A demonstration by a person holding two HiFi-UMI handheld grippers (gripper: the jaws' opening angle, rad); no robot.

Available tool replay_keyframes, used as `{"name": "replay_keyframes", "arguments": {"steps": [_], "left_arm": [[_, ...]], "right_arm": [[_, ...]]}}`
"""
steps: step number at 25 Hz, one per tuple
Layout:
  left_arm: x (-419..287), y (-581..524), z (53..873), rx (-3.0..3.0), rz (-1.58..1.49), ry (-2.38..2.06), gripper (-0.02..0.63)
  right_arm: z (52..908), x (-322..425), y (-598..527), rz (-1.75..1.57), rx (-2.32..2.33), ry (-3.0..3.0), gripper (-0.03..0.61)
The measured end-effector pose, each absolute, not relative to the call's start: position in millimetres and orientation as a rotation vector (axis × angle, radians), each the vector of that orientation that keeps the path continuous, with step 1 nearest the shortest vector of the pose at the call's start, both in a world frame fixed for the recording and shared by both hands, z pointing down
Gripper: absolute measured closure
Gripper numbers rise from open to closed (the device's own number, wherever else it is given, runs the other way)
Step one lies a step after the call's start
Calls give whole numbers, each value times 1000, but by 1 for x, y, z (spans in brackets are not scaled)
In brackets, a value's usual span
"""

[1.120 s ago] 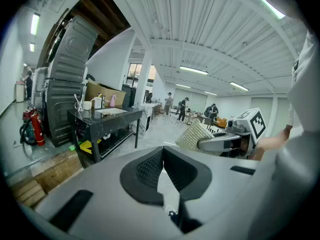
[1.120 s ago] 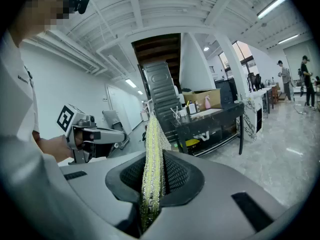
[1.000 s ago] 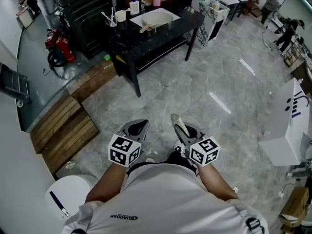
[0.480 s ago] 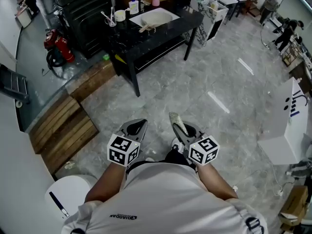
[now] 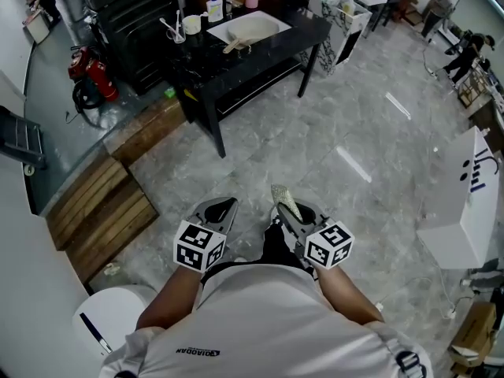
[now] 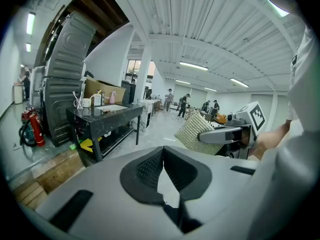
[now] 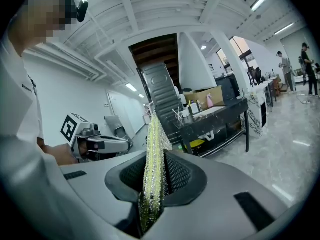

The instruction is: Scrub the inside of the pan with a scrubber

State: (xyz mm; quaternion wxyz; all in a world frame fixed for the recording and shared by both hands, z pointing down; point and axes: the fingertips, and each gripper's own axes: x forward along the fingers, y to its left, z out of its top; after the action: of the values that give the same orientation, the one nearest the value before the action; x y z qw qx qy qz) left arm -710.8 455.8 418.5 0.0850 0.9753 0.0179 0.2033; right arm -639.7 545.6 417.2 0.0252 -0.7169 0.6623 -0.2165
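Observation:
My right gripper (image 5: 287, 213) is shut on a flat, silvery-yellow mesh scrubber (image 5: 284, 198) that sticks out past its fingertips. In the right gripper view the scrubber (image 7: 153, 159) stands edge-on between the jaws. My left gripper (image 5: 222, 209) is shut with nothing in it, its pads meeting in the left gripper view (image 6: 162, 156). Both grippers are held close to the person's body, side by side above the floor. The left gripper view also shows the scrubber (image 6: 192, 133) to its right. I cannot make out a pan in any view.
A black table (image 5: 272, 50) stands far ahead with a white basin (image 5: 250, 27), bottles and cups on it. Wooden pallets (image 5: 102, 203) lie at the left, with a red fire extinguisher (image 5: 96, 77) behind them. A white box (image 5: 468, 203) stands at the right, and people are in the far corner.
The grippers have sunk slightly in the head view and a dark trouser leg has come into sight between them. The hold on the scrubber is unchanged.

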Motion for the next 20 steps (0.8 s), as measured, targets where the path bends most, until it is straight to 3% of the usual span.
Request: {"name": "replay_keyframes", "arguments": {"steps": [10, 20], "left_arm": [[-634, 406, 418, 2916, 625, 3, 598], [-493, 371, 392, 2952, 627, 33, 598]], "right_arm": [[412, -557, 492, -625, -2174, 2065, 503], [391, -428, 450, -598, -2165, 2114, 503]]}}
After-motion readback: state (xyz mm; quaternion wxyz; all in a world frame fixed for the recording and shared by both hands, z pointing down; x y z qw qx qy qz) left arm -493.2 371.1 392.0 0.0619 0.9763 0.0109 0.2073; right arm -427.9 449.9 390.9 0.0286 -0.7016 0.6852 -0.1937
